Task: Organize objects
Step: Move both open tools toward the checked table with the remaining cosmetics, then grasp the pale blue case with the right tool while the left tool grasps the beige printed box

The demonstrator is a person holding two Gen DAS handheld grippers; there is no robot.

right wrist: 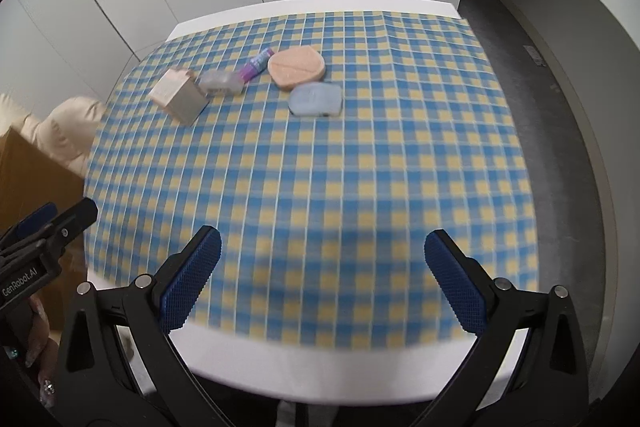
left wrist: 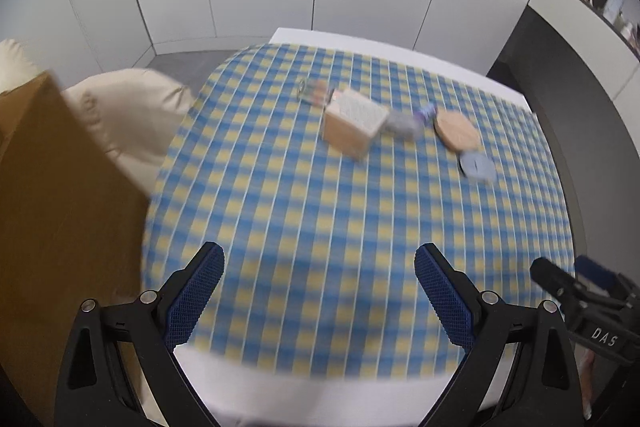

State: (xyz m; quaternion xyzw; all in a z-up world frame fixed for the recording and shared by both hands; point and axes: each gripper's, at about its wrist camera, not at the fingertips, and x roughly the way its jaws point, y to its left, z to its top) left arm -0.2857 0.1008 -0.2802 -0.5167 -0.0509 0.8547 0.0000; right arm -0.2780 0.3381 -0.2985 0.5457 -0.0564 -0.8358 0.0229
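approaching advised: left gripper (left wrist: 319, 291) and right gripper (right wrist: 322, 279) are held wide open, empty, over the near cloth edge. objects cluster far off; the wooden box (right wrist: 179, 100) is best squared first.

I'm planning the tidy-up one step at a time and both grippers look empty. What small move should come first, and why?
Probably reach the right gripper forward toward the blue case. Both grippers are open and empty near the table's front edge, while all the items sit clustered at the far side. The blue case is the nearest of them on the right, lying flat beside the peach disc.
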